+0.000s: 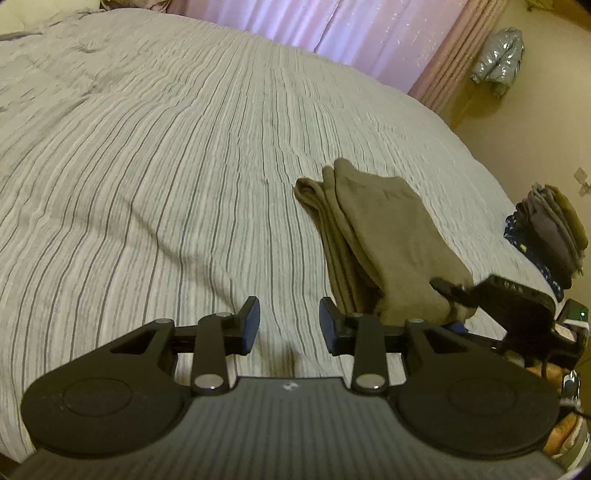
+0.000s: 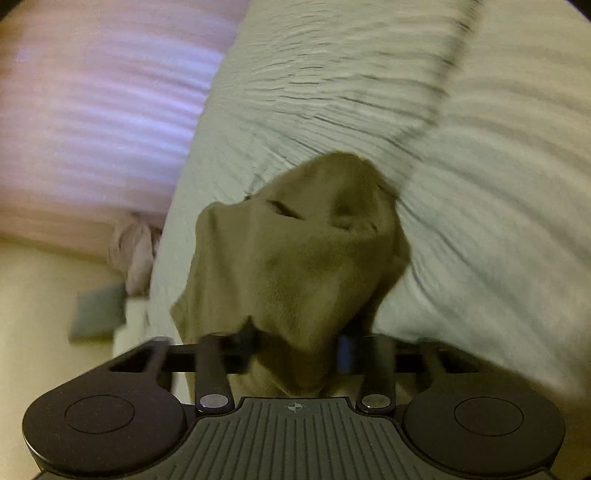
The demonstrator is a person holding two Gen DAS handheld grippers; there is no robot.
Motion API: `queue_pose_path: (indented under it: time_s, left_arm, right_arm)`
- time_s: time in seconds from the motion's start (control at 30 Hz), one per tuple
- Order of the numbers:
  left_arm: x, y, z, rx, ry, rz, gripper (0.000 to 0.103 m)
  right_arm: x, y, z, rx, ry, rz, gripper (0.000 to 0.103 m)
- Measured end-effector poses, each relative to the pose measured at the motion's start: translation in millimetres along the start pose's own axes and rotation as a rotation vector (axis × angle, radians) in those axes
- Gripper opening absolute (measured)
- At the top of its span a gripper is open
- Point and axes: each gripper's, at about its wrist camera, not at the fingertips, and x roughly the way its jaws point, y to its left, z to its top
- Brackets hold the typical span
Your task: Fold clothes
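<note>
Lying on the striped grey bedspread (image 1: 155, 155) near the bed's right edge, the folded olive-brown garment (image 1: 380, 236) stretched away from the cameras in several stacked layers. The left gripper (image 1: 289, 325) hovered over bare bedspread just to the left of the garment's near end, its blue-padded fingers (image 1: 251, 325) spread apart with nothing between them. The right gripper (image 2: 295, 350) had the near end of the olive-brown garment (image 2: 303, 258) between its fingers, the cloth bunching up and rising in front of its camera; its view was blurred, but the fabric filled the gap between the two fingers and the pads appeared to pinch it. In the left wrist view the right gripper (image 1: 454, 291) showed as a dark body reaching in from the right onto the garment's near corner. A pile of other clothes (image 1: 554, 229) sat at the bed's far right edge, pink curtains (image 1: 332, 26) hung beyond the bed, and a silvery jacket (image 1: 498, 59) hung on the wall.
</note>
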Motion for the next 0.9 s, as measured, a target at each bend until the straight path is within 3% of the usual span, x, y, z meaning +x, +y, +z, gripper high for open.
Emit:
queue_pose_path:
  time_s: [0.17,0.3,0.37,0.5,0.63,0.77,0.9]
  left_arm:
    - [10.8,1.5,8.8,0.006,0.012,-0.045,0.030]
    - [21.2,0.7,13.9,-0.007,0.021,-0.074,0.031]
    - [26.0,0.7,16.3,-0.015,0.030,-0.087,0.031]
    - [33.1,-1.3,21.7,0.006,0.054,-0.121,0.031]
    - [48.9,-1.9,44.1,0.034,0.100,-0.225,0.034]
    - [79.4,-11.1,89.3,0.057,0.137,-0.361,0.048]
    - [126.2,-33.4,131.0,0.139,0.221,-0.432,0.060]
  right_arm:
    - [-9.0,25.3,25.3,-0.222,0.071,-0.002,0.030]
    - [-27.4,61.7,38.7,-0.433,0.026,-0.027,0.029]
    - [-31.8,65.2,51.8,-0.415,0.040,-0.020,0.030]
    - [-29.6,43.1,82.9,-0.440,0.064,-0.108,0.030]
    - [-35.4,18.0,99.3,-0.426,0.156,-0.059,0.032]
    - [-41.0,-4.5,90.2,-0.300,0.131,0.021,0.065]
    - [-46.1,-29.1,77.4,-0.126,0.046,0.118,0.071]
